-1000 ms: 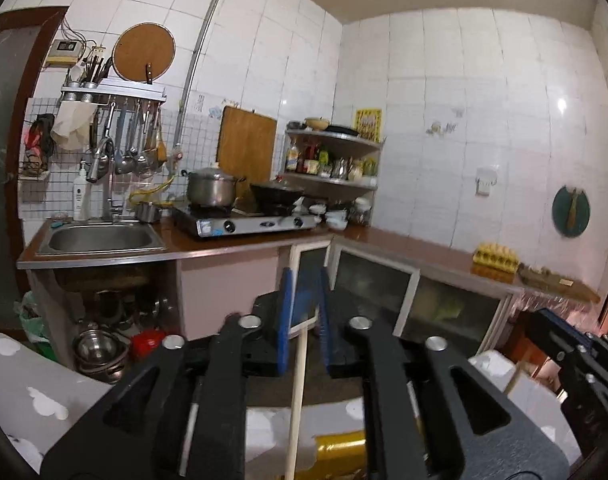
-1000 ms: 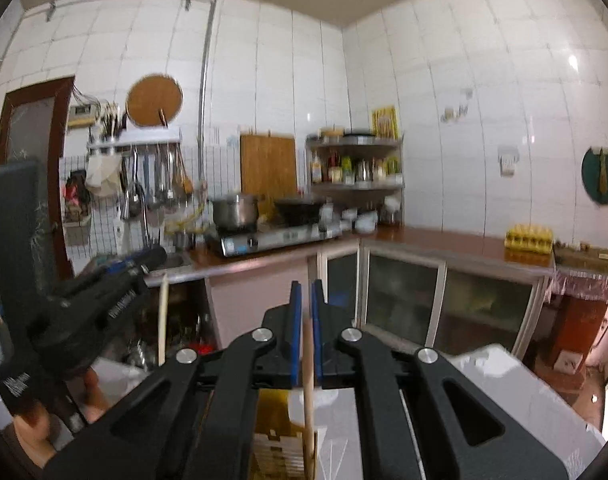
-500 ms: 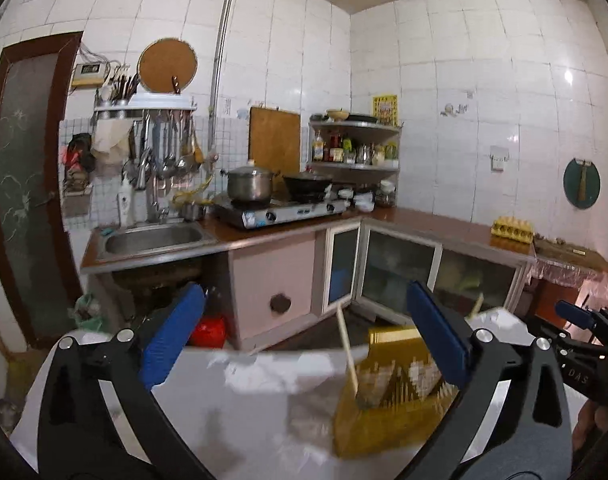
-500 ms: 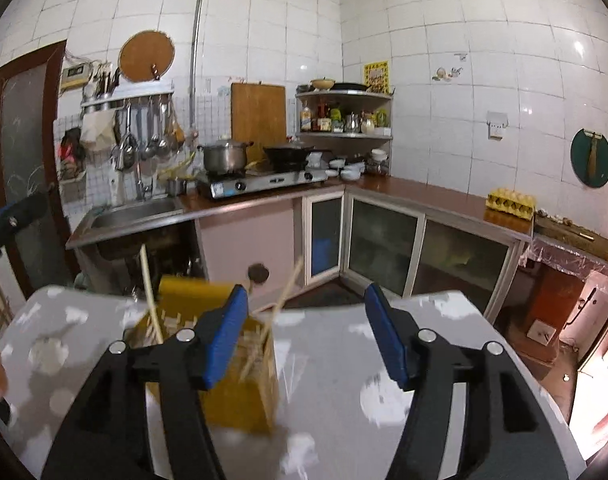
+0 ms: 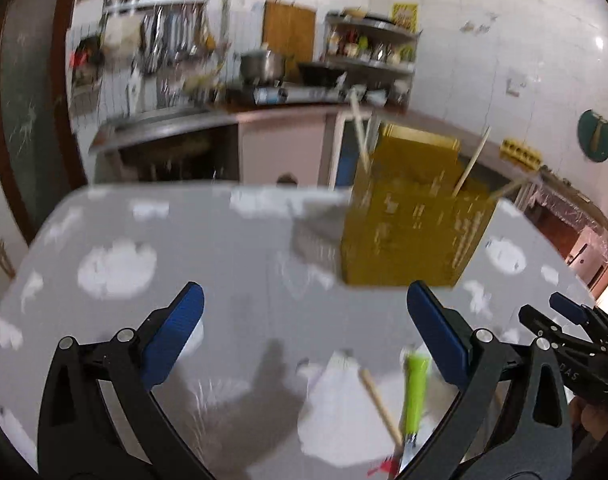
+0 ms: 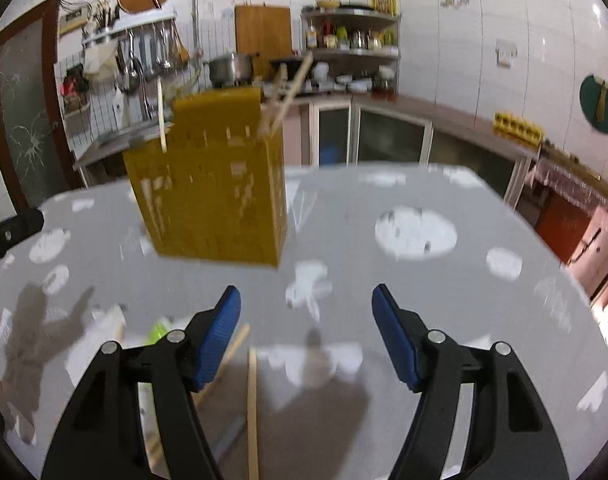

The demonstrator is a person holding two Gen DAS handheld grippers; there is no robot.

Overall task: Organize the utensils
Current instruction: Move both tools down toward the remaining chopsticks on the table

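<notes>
A: Where's the yellow holder (image 6: 216, 188)?

B: Upright on the cloud-print counter (image 6: 416, 280), several chopsticks (image 6: 288, 92) already standing in it. Nearer the cameras than the holder lie loose chopsticks (image 6: 252, 400) and a green-handled utensil (image 5: 414, 384).

A: And the grippers?

B: Left gripper (image 5: 304, 332) and right gripper (image 6: 306, 336) both have jaws spread wide, holding nothing.

A: Next pick, then?

B: I'd close on one loose stick near its middle, lift it level, then tip it upright over the holder's open top, so it doesn't knock the leaning ones.

A: Any writing?

B: Only "DAS" on the other gripper's body in the left view; the yellow poster beyond the holder is unreadable.
</notes>
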